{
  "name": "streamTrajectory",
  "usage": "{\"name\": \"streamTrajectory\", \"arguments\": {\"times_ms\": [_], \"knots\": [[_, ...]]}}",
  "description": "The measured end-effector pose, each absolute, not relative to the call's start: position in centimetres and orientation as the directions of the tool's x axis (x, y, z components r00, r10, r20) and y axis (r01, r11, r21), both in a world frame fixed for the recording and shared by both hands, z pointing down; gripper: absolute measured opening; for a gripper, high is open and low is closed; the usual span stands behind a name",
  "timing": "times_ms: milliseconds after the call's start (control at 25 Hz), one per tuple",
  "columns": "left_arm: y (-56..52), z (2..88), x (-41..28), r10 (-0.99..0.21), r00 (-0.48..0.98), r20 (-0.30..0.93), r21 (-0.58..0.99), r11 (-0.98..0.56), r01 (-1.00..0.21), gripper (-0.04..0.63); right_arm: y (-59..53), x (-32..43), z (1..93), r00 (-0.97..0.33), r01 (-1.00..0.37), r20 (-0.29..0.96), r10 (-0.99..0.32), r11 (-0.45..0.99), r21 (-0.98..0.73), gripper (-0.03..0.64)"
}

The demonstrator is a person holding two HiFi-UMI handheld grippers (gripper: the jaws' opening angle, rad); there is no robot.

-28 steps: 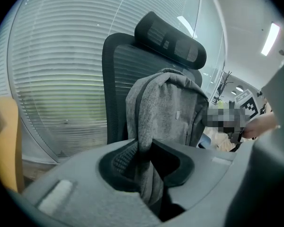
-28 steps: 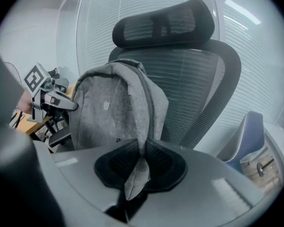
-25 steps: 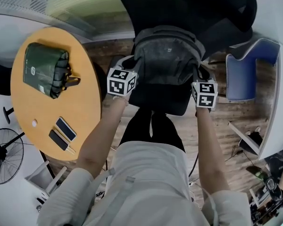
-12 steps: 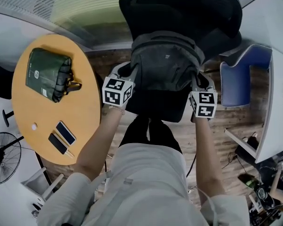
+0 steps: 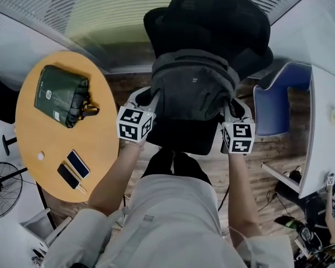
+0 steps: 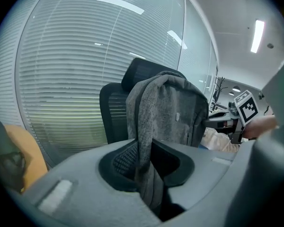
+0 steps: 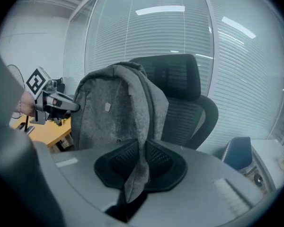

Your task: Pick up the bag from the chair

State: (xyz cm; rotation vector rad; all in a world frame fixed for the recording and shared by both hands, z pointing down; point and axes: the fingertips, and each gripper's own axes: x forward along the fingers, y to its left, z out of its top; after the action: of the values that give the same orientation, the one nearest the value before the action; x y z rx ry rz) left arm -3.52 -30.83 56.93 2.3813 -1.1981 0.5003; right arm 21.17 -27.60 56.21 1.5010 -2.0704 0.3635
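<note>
A grey backpack hangs in front of the black office chair, held up by its two shoulder straps. My left gripper is shut on the left strap, which runs down between its jaws. My right gripper is shut on the right strap in the same way. The left gripper view shows the backpack with the chair behind it; the right gripper view shows the backpack and chair too. The bag's underside is hidden.
A round wooden table at the left carries a dark green bag and two phones. A blue chair stands at the right by a white desk. A fan sits at lower left. Glass walls with blinds lie behind.
Both grippers have risen slightly with the backpack, which sits higher against the chair back. The view has shifted, showing more of the chair's backrest.
</note>
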Motion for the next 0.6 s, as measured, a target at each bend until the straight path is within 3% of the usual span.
{"name": "streamTrajectory", "arguments": {"times_ms": [600], "knots": [[-29.1,49.5,-4.0,-0.704,0.571,0.423,0.204,-0.540,-0.817,0.066,-25.9,20.6,48.6,-0.234,-0.931,0.526,-0.818,0.345,0.122,0.043]]}}
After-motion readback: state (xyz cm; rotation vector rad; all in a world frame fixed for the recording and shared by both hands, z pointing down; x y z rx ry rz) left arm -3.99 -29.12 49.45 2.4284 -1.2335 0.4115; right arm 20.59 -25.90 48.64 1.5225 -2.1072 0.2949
